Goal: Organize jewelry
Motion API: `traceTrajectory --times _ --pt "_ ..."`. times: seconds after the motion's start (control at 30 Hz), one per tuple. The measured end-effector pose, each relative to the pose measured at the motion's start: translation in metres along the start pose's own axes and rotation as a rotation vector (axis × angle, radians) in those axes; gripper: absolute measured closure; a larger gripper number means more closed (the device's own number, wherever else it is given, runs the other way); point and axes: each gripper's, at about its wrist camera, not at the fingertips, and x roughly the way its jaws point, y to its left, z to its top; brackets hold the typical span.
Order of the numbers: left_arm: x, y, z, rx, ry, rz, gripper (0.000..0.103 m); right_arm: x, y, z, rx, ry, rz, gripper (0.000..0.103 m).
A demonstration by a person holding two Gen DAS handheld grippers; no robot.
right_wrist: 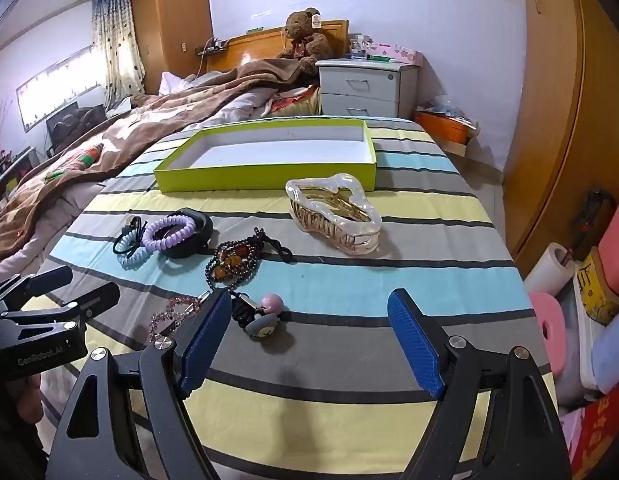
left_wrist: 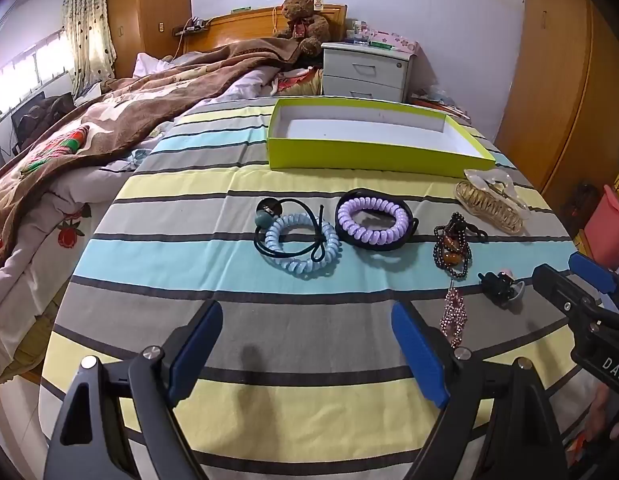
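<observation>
Both grippers, left [left_wrist: 307, 354] and right [right_wrist: 309, 344], stand wide, empty. The claw clip [right_wrist: 335, 216] before the box [right_wrist: 265, 178] is rigid, brittle: grasp its spine.

Bare striped cloth [right_wrist: 309, 420] nearest, hair ties [left_wrist: 333, 226] before green box [left_wrist: 369, 156]

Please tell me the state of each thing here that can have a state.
Lime-green cardboard box: open, empty.
Pearly gold-toothed hair claw: shut, on the striped sheet.
Bedside cabinet drawers: shut.
Left gripper: open, empty.
Right gripper: open, empty.
</observation>
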Motion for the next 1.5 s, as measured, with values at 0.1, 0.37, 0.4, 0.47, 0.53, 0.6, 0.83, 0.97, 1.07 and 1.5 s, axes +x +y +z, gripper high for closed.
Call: traceTrajectory --times 0.1,0.37,0.4,0.47,0.53,0.6,0.83,0.97,1.07,1.5 --pt "0.0 0.001 0.0 -0.013 0.005 0.001 0.015 0.001 -0.001 -0.001 0.0 -0.002 -0.006 0.023" --pt "-0.004 0.0 0.005 0.002 -0.01 0.009 0.016 -0.006 -0.002 0.004 0.018 -0.044 0.013 0.023" --pt "-0.005 0.0 0.005 0.003 -0.011 0.01 0.016 -0.005 -0.002 0.004 0.019 -0.05 0.014 0.023" --pt "-0.006 -0.001 0.006 0.004 -0.017 0.014 0.016 -0.005 -0.001 0.004 0.02 -0.051 0.011 0.023" --pt "-0.007 -0.002 0.007 0.005 -0.023 0.022 0.016 -0.006 -0.002 0.004 0.027 -0.05 0.006 0.023" --pt "-0.009 -0.004 0.008 0.008 -0.022 0.025 0.016 -0.006 -0.003 0.004 0.032 -0.05 0.006 0.023" --pt "-0.011 -0.002 0.007 0.006 -0.028 0.027 0.016 -0.009 -0.002 0.003 0.031 -0.055 0.008 0.023" --pt "-0.012 -0.002 0.006 0.006 -0.028 0.028 0.016 -0.009 0.0 0.002 0.03 -0.051 0.009 0.023" --pt "-0.011 -0.002 0.007 0.005 -0.028 0.027 0.016 -0.01 0.001 0.002 0.031 -0.051 0.005 0.023" --pt "-0.012 -0.001 0.005 0.003 -0.029 0.029 0.016 -0.011 0.001 0.001 0.036 -0.052 0.005 0.023"
